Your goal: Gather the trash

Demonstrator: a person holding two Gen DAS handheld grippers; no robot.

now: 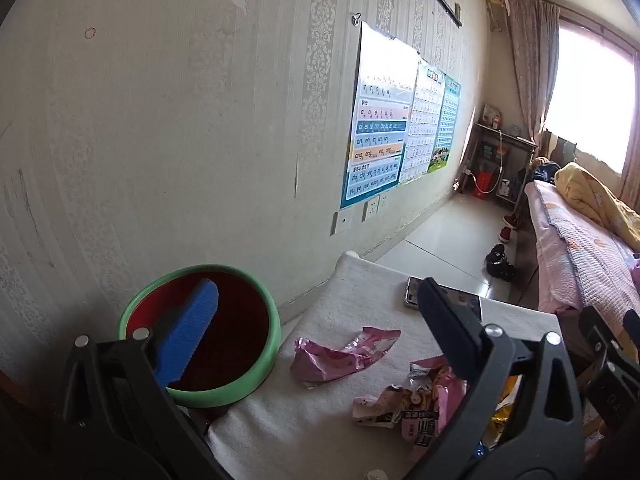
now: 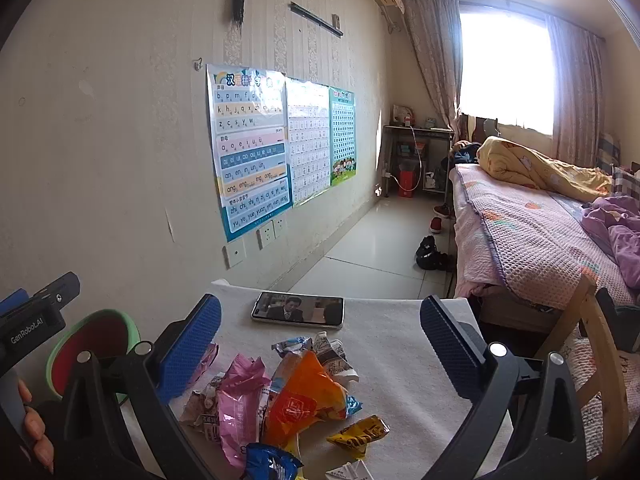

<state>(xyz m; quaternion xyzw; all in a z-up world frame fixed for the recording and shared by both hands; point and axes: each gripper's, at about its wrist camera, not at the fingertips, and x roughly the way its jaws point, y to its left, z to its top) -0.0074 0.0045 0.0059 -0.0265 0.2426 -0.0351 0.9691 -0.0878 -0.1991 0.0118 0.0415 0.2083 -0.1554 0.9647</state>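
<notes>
Several crumpled snack wrappers lie on a white-clothed table [image 2: 400,360]: an orange one [image 2: 304,392], pink ones [image 2: 240,400], a yellow one [image 2: 360,434], a blue one [image 2: 268,462]. In the left wrist view a shiny pink wrapper [image 1: 340,354] and a printed pink wrapper [image 1: 404,400] lie on the cloth [image 1: 304,420]. A red bin with a green rim [image 1: 208,332] stands left of the table; it also shows in the right wrist view [image 2: 96,344]. My left gripper [image 1: 316,328] is open and empty above the bin's edge and the wrappers. My right gripper [image 2: 320,340] is open and empty above the pile.
A phone [image 2: 298,310] with its screen lit lies at the table's far edge. The wall is close on the left. A bed [image 2: 540,232] and a wooden chair [image 2: 580,340] stand to the right. Shoes [image 2: 430,254] lie on the floor beyond.
</notes>
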